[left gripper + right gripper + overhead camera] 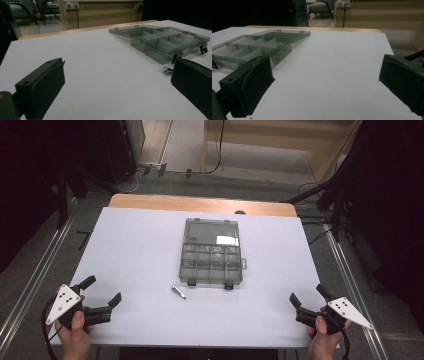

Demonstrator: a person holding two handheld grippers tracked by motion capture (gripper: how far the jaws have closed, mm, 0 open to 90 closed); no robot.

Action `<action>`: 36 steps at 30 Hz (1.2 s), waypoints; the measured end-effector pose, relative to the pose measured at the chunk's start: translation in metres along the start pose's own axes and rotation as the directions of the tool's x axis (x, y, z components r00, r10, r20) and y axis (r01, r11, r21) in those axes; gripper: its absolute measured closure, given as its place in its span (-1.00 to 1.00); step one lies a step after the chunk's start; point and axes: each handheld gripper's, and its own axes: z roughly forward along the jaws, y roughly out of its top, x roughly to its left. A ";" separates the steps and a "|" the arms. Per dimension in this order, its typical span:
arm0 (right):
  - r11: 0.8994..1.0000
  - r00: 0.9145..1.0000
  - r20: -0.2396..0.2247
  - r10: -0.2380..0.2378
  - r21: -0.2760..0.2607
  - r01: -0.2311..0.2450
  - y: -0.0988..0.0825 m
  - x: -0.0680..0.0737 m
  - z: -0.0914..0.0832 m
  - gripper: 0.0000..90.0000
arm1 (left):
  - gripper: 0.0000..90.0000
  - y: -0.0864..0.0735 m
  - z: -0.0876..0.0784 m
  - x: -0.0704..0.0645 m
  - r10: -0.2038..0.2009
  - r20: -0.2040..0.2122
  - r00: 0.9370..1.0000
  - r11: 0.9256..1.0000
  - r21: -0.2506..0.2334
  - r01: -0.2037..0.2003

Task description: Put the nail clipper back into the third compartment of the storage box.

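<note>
White sheeting covered the desk point(150, 250). At its near left corner the left claw point(104, 293) rested wide and empty. Ahead, a small metal cylinder point(178, 292) lay just before the open compartment box point(212, 252), apparently awaiting sorting. The right claw point(308, 296) waited equally wide, empty.

A white table point(140, 250) stands on grey floor point(45, 260); chairs point(37, 10) sit beyond.
</note>
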 end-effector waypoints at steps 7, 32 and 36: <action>1.000 0.999 -0.031 -0.012 0.020 0.013 0.004 0.006 0.002 -1.00 | -1.00 -0.001 -0.001 0.000 -0.011 0.007 1.000 1.000 -0.003 0.011; 0.992 0.980 -0.190 -0.055 0.102 0.075 0.034 0.043 0.027 -0.98 | -1.00 0.001 -0.003 -0.003 -0.008 0.014 1.000 1.000 -0.018 0.008; 0.989 0.975 -0.211 -0.064 0.116 0.090 0.038 0.051 0.034 -0.98 | -1.00 0.001 -0.003 -0.003 -0.004 0.012 1.000 1.000 -0.016 0.004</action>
